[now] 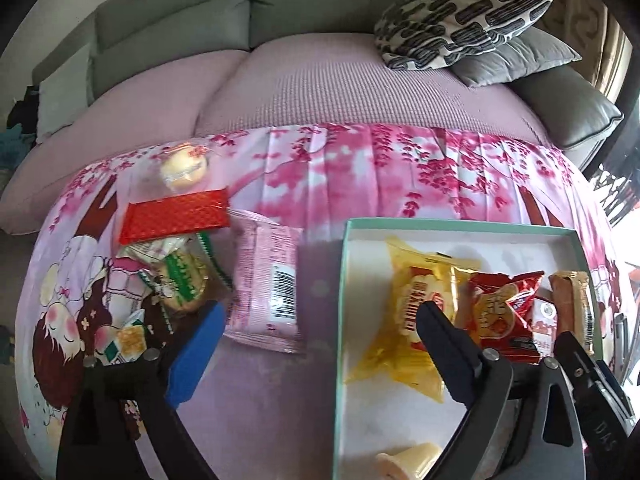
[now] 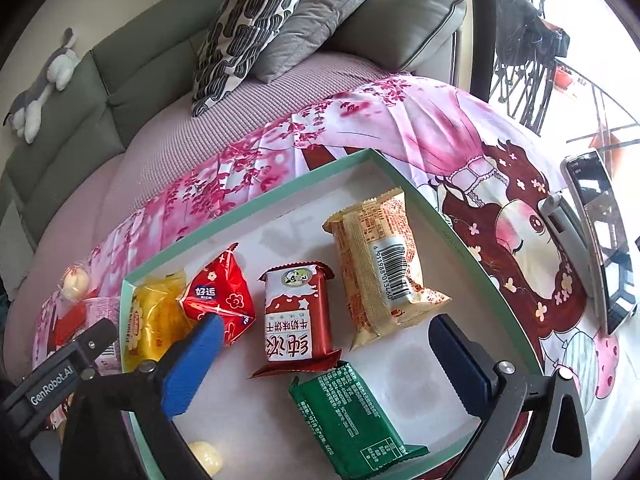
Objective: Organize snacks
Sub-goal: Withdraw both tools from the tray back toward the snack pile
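A shallow mint-rimmed box (image 2: 256, 204) with a white floor lies on a pink cherry-blossom cloth (image 2: 420, 120) spread over the sofa, and most snacks are placed in relation to it. Inside the box, seen from the right wrist, sit a yellow packet (image 2: 156, 316) at the far left, a red pyramid-shaped packet (image 2: 224, 292) touching it, a red-and-white biscuit packet (image 2: 298, 320) near the middle, a beige barcode packet (image 2: 380, 264) to its right, and a green packet (image 2: 352, 420) at the near edge; a pale jelly cup (image 2: 206, 458) lies in the near left corner. The right gripper (image 2: 328, 344) hovers over the box floor with its blue-padded jaws spread wide, the biscuit and green packets lying between them, untouched and ungripped. The left gripper (image 1: 320, 320) is likewise wide open and holds nothing; one finger (image 1: 444, 336) is above the yellow packet (image 1: 408, 312), the other (image 1: 196, 352) outside the box's left wall (image 1: 342, 320). Left of the box on the cloth lie a pink barcode packet (image 1: 268, 280), a red flat packet (image 1: 176, 216), a green-and-white biscuit packet (image 1: 184, 276) and a round wrapped cake (image 1: 184, 168). A phone on a stand (image 2: 600, 240) rests right of the box.
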`<state>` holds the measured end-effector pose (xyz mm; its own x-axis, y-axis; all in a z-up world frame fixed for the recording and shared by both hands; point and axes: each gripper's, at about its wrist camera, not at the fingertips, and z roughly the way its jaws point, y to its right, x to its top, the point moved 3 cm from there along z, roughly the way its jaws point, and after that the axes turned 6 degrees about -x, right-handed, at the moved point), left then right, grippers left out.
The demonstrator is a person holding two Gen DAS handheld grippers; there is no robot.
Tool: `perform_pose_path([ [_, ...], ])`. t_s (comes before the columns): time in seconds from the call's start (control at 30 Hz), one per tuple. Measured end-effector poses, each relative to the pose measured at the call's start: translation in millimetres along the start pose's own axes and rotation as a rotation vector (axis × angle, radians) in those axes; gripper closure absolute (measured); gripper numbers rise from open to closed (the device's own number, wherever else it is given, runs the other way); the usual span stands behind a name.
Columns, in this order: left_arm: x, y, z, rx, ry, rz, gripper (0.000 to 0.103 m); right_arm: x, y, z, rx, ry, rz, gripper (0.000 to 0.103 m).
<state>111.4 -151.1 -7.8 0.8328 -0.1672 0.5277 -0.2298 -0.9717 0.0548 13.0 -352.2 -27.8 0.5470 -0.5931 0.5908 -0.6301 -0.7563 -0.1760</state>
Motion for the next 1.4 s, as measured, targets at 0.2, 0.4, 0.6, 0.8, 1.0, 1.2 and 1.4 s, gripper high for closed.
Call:
perform_pose_path([
  [0.2, -5, -7, -4, -0.005, -0.002, -0.006, 0.006, -1, -1, 0, -0.009, -0.008, -0.001, 0.0],
  [0.4, -12, -30, -11, 0.049, -0.018, -0.017, 0.006, -3, -15, -4, -0.01, -0.011, -0.036, 0.0],
  [0.6, -20, -66, -16, 0.105, -0.023, -0.07, 0.006, -8, -37, -11, 0.036, -0.006, -0.079, 0.0],
  [0.8, -28, -101, -20, 0.154, -0.037, -0.128, 0.006, -18, -64, -12, 0.087, -0.041, -0.13, 0.0],
  [1.0, -37, -132, -25, 0.163, -0.045, -0.191, 0.006, -32, -91, -13, 0.106, -0.053, -0.199, 0.0],
  [1.2, -46, -170, -27, 0.16, -0.059, -0.268, 0.006, -49, -123, -19, 0.126, -0.059, -0.281, 0.0],
  [1.4, -56, -197, -23, 0.155, -0.091, -0.35, 0.006, -69, -156, -23, 0.166, -0.075, -0.363, 0.0],
])
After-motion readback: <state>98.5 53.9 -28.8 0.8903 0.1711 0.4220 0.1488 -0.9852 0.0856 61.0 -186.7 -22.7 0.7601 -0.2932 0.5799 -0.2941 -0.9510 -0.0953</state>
